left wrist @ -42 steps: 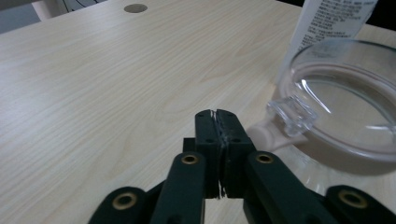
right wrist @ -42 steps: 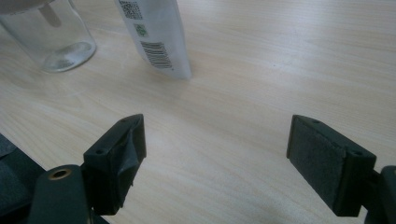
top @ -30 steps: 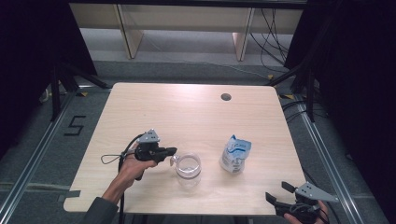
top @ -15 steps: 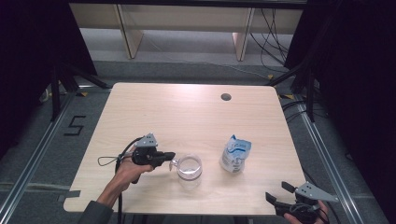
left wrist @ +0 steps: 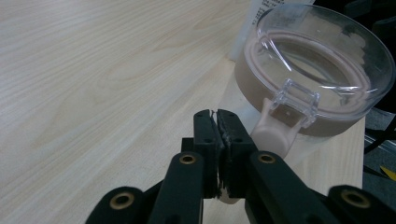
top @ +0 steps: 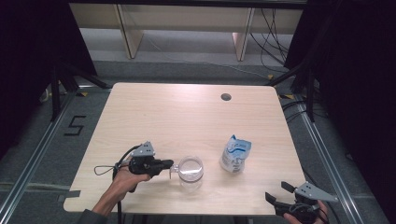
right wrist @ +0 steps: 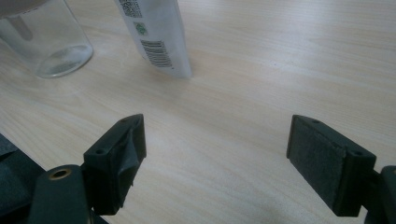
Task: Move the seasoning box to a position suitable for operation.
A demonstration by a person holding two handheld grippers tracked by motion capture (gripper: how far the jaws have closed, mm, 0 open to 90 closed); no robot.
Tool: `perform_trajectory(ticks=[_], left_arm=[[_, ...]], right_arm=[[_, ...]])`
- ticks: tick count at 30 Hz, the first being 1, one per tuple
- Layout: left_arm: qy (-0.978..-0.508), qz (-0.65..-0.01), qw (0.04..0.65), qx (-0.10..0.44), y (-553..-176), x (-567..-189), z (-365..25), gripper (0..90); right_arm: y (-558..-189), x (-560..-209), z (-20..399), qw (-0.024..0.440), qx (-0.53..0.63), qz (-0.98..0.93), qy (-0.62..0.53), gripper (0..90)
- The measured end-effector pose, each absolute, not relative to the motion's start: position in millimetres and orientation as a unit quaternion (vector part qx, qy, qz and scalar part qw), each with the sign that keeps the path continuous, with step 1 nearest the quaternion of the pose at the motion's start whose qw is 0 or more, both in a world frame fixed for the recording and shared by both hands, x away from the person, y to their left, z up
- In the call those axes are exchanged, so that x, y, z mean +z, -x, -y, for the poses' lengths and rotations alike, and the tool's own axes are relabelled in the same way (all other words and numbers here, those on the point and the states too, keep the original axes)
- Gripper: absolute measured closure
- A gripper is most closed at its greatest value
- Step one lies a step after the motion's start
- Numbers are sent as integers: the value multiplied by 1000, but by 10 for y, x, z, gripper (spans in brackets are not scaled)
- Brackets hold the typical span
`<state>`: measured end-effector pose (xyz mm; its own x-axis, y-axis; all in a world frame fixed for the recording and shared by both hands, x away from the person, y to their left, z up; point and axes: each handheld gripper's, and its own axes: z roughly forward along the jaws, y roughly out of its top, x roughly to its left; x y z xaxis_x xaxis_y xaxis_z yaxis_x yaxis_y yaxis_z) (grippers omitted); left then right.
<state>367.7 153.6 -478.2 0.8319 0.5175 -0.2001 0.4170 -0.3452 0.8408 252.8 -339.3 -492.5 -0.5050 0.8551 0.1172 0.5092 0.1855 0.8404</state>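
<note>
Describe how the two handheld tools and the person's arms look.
Both are black two-jaw tools. The left tool carries a grey three-cornered plate and trails a black looped cable; its arms show brass-coloured rivets. The right tool has the same grey plate and flat, dark-padded jaws. The left forearm ends in a dark sleeve.

A light wooden table [top: 187, 121] with rounded corners stands on a grey floor [top: 56, 154]. A dark round hole [top: 226, 97] sits in the tabletop near its far edge. Taking that hole as the landmark, a clear plastic jar [top: 190, 173] stands well nearer the person and somewhat to the left, close to the near edge. A white and blue pouch [top: 235, 154] stands upright almost straight toward the person from the hole, just right of the jar and apart from it.
</note>
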Motion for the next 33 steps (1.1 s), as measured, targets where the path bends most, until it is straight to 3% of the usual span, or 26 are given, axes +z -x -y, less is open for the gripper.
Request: perform_trajectory(ticks=[7,8,11,14,21,33], left_arm=[[-803,-311,503,78,-3636,-4752,-1630,813],[-799,-317,503,89,-3614,-4740,-1653,763],[-785,-329,513,110,-3505,-4717,-1686,739],[-774,-336,523,122,-3376,-4712,-1683,663],[-752,-352,539,141,-3224,-4581,-1679,595],[-744,-355,544,157,-3135,-4391,-1602,604]], right_arm=[[-2522,-4920,3387,193,447,-745,-457,208],[-2521,-4919,3385,195,446,-745,-456,209],[-2493,-4911,3349,177,445,-738,-475,209],[-2506,-4907,3325,189,446,-745,-458,213],[-2529,-4904,3250,193,452,-749,-444,217],[-2564,-4892,3123,187,451,-765,-419,222]])
